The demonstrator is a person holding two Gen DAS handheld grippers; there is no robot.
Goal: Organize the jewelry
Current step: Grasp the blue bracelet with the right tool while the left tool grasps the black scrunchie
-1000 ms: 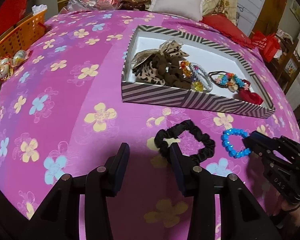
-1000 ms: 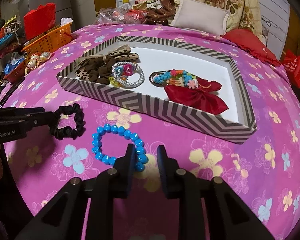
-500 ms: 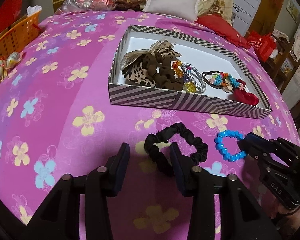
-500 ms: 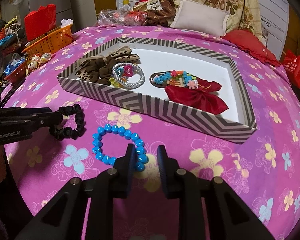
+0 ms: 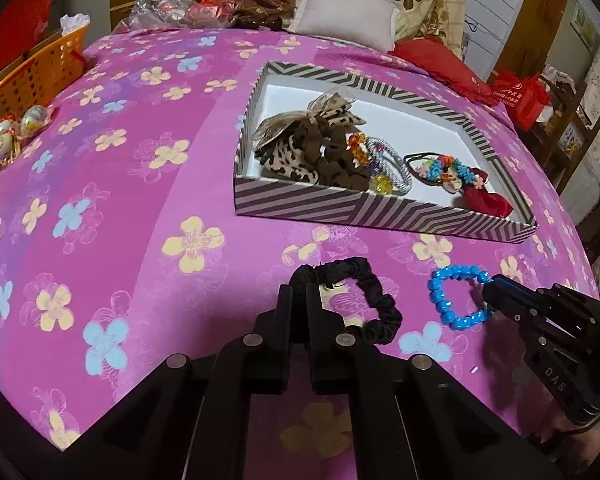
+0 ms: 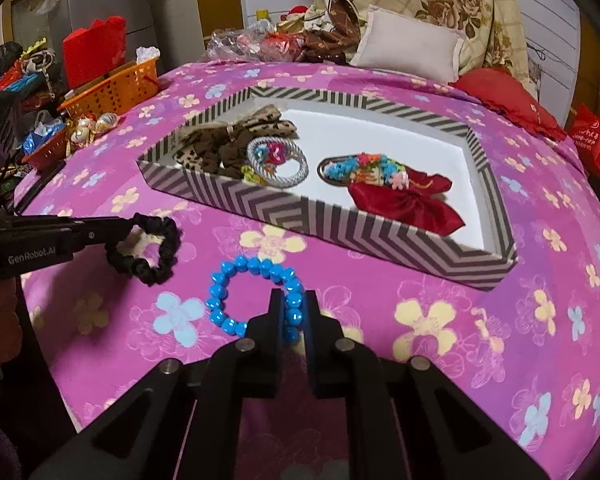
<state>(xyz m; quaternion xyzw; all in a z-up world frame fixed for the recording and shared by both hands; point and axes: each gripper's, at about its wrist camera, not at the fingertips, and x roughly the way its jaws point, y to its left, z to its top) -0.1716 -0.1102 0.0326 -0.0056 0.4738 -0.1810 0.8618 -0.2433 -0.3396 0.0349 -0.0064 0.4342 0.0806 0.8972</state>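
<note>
- Two hand-held tongs work low over a pink flowered bedspread [image 5: 148,216], each clamped on a piece lying in front of a striped tray [image 5: 340,210].
- Left gripper [image 5: 298,292]: its jaws are fully closed, pinching the near-left bend of the black scrunchie [image 5: 380,304]; the rest of the loop trails to the right on the bedspread.
- Right gripper [image 6: 292,312]: its jaws are drawn in tight on the near-right side of the blue bead bracelet [image 6: 236,280], with beads showing between the two fingers; the remainder of the ring lies flat on the cloth.
- Scrunchie and bracelet sit near each other without touching, scrunchie to the left, both just outside the tray's near wall.
- Inside the tray, along its near side, lie leopard-print and brown hair ties [image 5: 316,152], a silver-grey corded band [image 6: 278,162], a multicoloured beaded clip [image 6: 364,166] and a dark red bow [image 6: 408,204].
- An orange basket [image 6: 112,92] stands at the far left edge of the bed, and a pale cushion [image 6: 408,50] lies at the far end.
</note>
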